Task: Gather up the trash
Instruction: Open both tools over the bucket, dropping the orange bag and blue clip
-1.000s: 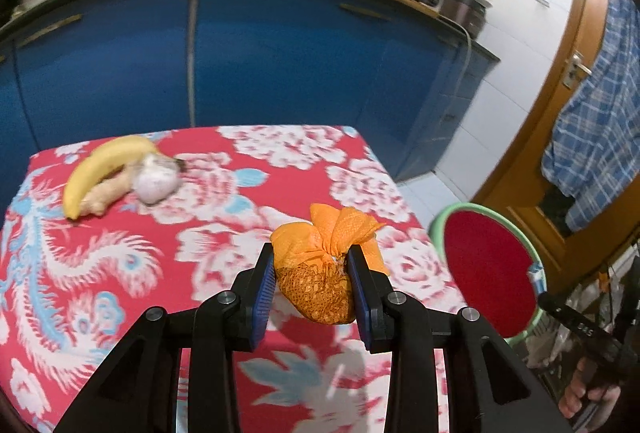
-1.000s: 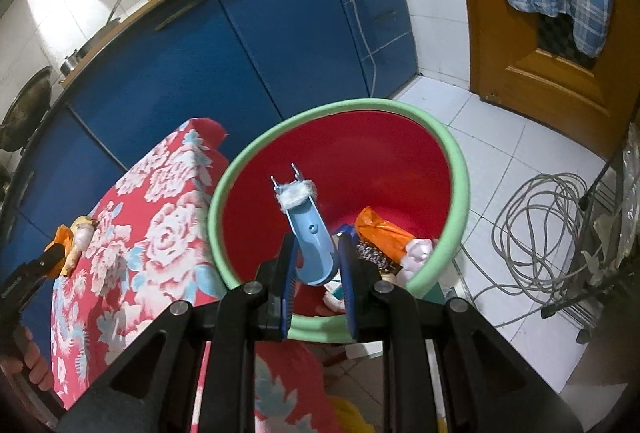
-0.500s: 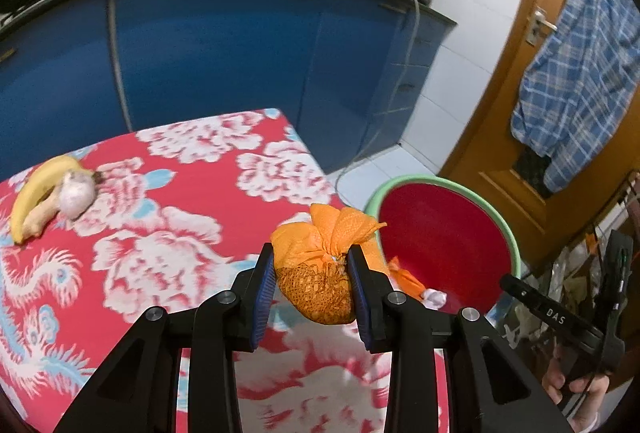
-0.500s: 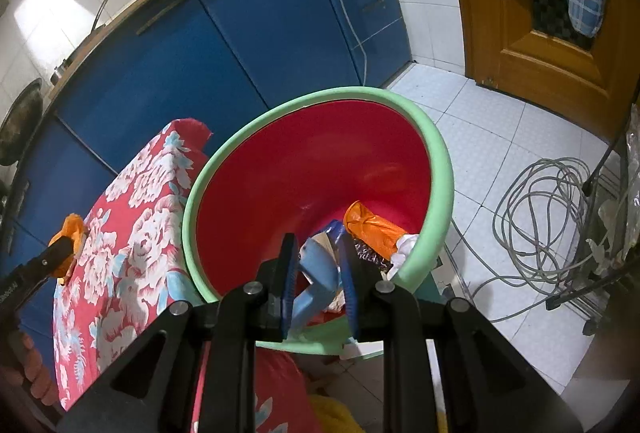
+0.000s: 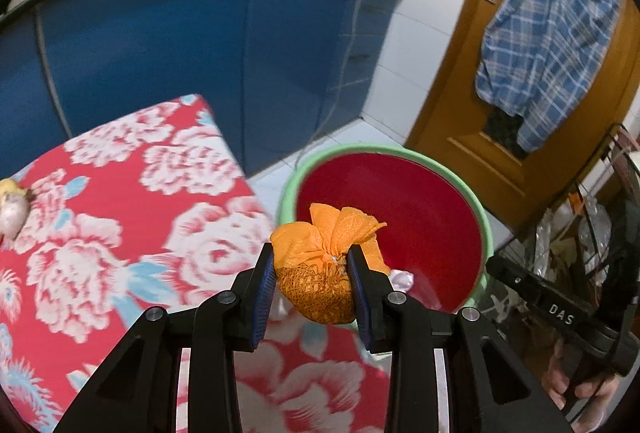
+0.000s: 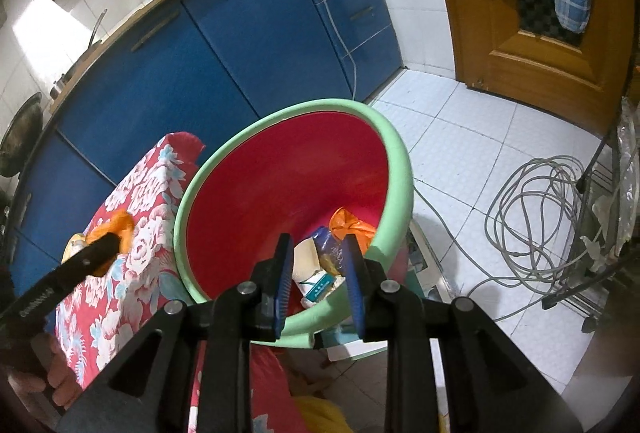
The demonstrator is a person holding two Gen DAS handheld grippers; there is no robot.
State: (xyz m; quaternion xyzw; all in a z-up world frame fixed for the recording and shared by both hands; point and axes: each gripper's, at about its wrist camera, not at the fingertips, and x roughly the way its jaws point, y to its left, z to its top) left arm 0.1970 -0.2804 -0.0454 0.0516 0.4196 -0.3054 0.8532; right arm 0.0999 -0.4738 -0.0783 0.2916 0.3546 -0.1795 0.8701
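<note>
- Left gripper (image 5: pixel 313 287) is clamping an orange mesh bundle (image 5: pixel 320 269); both blue pads are pressing its sides, and the knotted top is sticking up and forward past the fingertips.
- The bundle is hanging in the air over the near edge of the floral tablecloth (image 5: pixel 120 217), not resting on it.
- Green-rimmed bin (image 5: pixel 400 153) is lying ahead and to the right of the left gripper, with its red interior facing up. The bundle is overlapping the near-left rim in the left wrist view, but whether it is actually past the rim cannot be told from here.
- In the right wrist view the bundle (image 6: pixel 120 227) is showing still on the table side of the bin rim (image 6: pixel 180 217), near it.
- Right gripper (image 6: pixel 316 279) is hovering over the bin mouth with its jaws parted and nothing between them; wrappers and an orange bag (image 6: pixel 348 225) are lying at the bottom.
- Judgement: the left hand is the one carrying the load, so the coming move is needing travel forward-right until the bundle is over the red interior.
- A release too early is risking a drop onto the cloth or floor.
</note>
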